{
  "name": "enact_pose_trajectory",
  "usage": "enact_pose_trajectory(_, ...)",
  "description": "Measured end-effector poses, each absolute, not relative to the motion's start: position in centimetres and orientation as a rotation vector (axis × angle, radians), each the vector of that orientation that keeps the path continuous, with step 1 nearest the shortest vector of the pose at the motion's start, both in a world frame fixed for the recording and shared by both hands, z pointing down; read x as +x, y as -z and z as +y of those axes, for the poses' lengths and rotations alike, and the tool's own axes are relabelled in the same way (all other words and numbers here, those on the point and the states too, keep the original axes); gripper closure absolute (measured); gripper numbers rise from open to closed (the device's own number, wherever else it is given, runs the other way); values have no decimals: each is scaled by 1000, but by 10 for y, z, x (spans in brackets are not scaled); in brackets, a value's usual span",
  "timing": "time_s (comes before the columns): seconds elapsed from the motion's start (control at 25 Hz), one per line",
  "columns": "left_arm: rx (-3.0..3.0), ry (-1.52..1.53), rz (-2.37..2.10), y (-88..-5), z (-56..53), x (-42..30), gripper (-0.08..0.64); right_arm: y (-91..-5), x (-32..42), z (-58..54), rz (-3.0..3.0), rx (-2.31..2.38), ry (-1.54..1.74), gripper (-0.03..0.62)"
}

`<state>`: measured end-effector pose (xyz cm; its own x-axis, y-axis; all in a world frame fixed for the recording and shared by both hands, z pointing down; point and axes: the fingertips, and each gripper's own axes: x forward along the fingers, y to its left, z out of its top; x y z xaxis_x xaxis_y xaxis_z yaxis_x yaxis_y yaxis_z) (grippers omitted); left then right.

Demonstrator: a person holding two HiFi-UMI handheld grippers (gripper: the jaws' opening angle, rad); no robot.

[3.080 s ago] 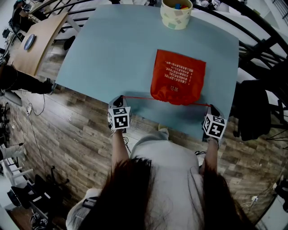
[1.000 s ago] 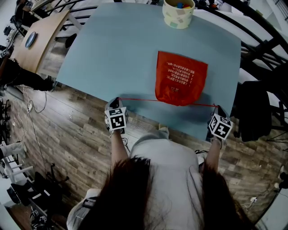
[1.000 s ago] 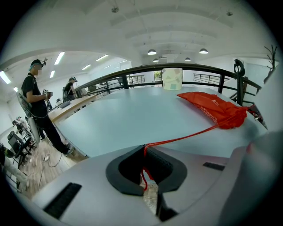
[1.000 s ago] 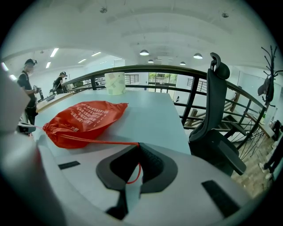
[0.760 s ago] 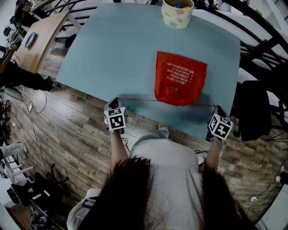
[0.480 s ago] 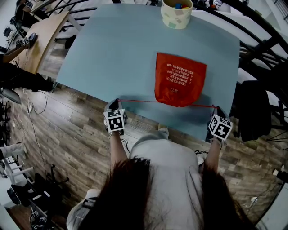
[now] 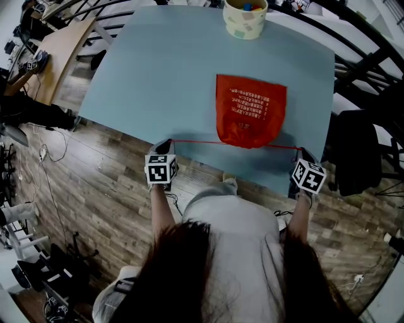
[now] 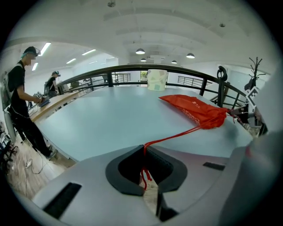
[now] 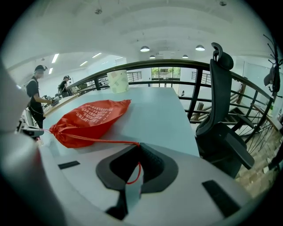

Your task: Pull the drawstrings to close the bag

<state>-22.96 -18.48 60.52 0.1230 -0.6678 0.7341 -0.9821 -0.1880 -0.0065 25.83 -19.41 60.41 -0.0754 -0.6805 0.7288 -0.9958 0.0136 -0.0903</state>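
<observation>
A red drawstring bag (image 7: 250, 110) lies flat on the pale blue table (image 7: 170, 69), its gathered mouth toward the near edge. Two red drawstrings (image 7: 214, 142) run taut left and right from the mouth. My left gripper (image 7: 168, 144) is shut on the left string at the table's near edge; the string (image 8: 177, 134) leads from its jaws to the bag (image 8: 194, 110). My right gripper (image 7: 298, 151) is shut on the right string, which stretches (image 9: 97, 140) from its jaws to the bunched bag mouth (image 9: 88, 117).
A patterned paper cup (image 7: 245, 16) holding small coloured things stands at the table's far edge. A black office chair (image 9: 221, 119) sits right of the table. Railings ring the platform. People stand at a wooden bench (image 7: 44, 57) at far left.
The left gripper has shifted slightly outward along the table's near edge and turned a little. The strings stay taut, the bag's mouth looks a touch more gathered. The right gripper has barely moved.
</observation>
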Motion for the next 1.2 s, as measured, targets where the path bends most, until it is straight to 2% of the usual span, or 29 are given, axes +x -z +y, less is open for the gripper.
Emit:
enact_pose_trajectory(0.8, 1945, -1038, -1310, -633, -160, -198, 535, -626, 245, -180, -1778, 1611, -926, 565)
enact_pose_trajectory(0.96, 1950, -1065, -1270, -636, -155, -194, 462, -628, 243, -174, -1763, 1594, -935, 565)
enact_pose_trajectory(1.2, 1952, -1078, -1246, -639, -150, -191, 439, -632, 241, -167, -1748, 1565, -922, 565)
